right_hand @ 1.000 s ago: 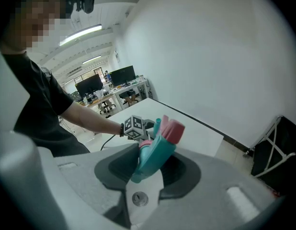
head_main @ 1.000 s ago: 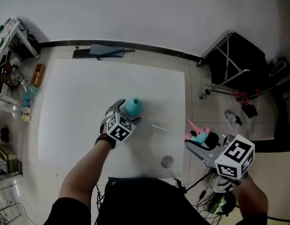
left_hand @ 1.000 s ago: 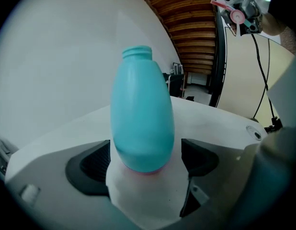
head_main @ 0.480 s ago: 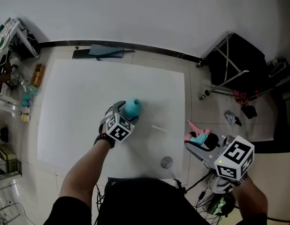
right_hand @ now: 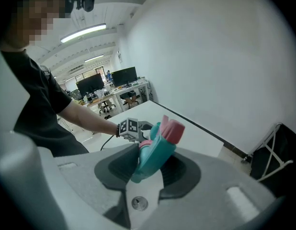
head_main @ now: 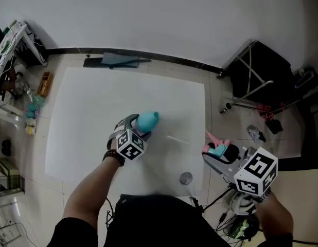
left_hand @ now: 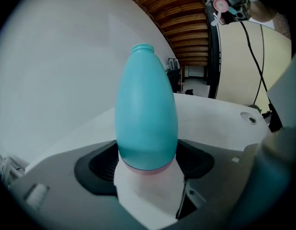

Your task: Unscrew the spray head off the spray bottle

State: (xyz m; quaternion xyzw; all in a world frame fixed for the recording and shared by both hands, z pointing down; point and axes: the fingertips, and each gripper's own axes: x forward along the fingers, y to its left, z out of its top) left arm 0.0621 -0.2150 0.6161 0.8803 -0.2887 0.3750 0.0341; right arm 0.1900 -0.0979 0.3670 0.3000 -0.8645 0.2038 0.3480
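Teal spray bottle (left_hand: 147, 109), headless, gripped by my left gripper (left_hand: 148, 164), jaws just closing; right gripper (right_hand: 149, 169) clamps spray head (right_hand: 158, 145); unscrewing apparently done, set-down next.

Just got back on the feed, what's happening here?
The spray head is already off the bottle. The right gripper is shut on the head, just past the table's right edge. The left gripper has the open-necked bottle between its jaws over the table, tilted. Those jaws have just been closing on it.
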